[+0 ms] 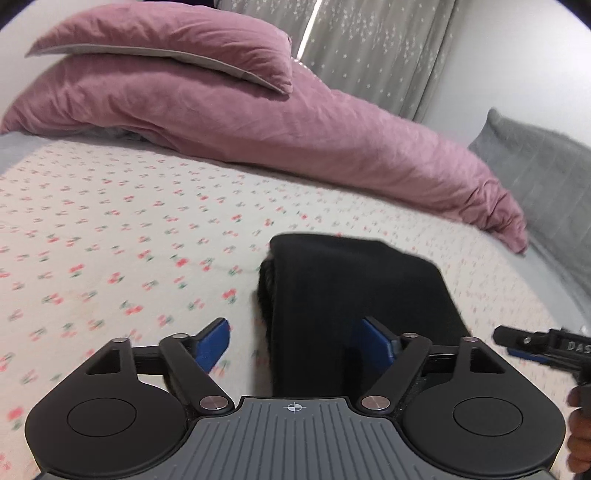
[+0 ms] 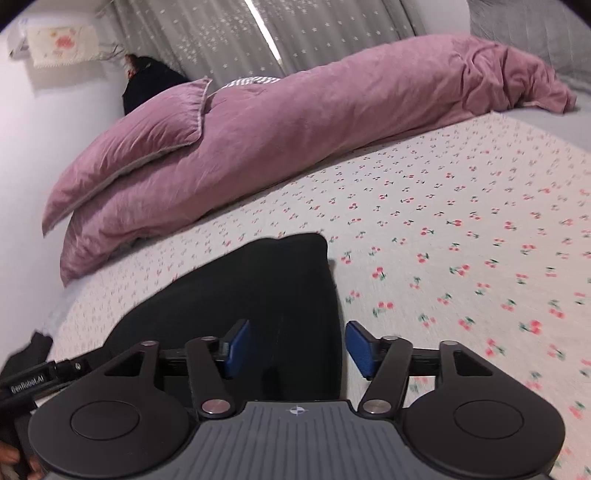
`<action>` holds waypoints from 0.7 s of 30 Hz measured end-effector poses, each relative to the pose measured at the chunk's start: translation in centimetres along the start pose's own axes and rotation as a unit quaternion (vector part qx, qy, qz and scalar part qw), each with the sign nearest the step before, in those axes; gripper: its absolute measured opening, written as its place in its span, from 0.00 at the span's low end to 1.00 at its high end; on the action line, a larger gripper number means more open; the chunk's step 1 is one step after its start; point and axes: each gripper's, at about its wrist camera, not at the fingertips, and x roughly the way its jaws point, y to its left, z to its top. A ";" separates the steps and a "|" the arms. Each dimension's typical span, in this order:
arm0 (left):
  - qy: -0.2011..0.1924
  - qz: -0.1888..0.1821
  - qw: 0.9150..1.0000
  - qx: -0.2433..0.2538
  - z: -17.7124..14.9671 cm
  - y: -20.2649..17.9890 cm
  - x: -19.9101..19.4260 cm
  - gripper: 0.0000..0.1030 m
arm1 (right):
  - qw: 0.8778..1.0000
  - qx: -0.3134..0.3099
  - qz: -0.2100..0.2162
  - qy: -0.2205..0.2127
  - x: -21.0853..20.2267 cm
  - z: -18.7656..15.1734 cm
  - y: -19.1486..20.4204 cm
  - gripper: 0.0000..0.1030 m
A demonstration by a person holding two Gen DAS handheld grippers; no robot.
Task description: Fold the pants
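The black pants [image 1: 343, 291] lie folded into a compact stack on the cherry-print sheet [image 1: 110, 229]. My left gripper [image 1: 295, 343] is open above the stack's near left edge, its blue pads [image 1: 212, 343] clear of the cloth. The right gripper shows at the right edge of the left wrist view [image 1: 532, 343]. In the right wrist view the pants [image 2: 266, 291] lie ahead and left. My right gripper [image 2: 295, 349] is open over their near right edge, holding nothing. The left gripper's body shows at lower left [image 2: 40, 376].
A rolled pink duvet [image 1: 295, 122] with a pink pillow [image 1: 177, 40] on it lies across the far side of the bed. Grey star-print curtains [image 2: 229, 33] and a grey cushion [image 1: 546, 173] stand behind. The sheet [image 2: 461, 229] spreads to the right.
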 end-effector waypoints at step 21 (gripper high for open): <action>0.084 0.133 0.987 0.038 -5.1 -4.1 -2.8 1.00 | 0.982 -0.166 -0.085 0.015 -4.9 -5.3 5.8 0.88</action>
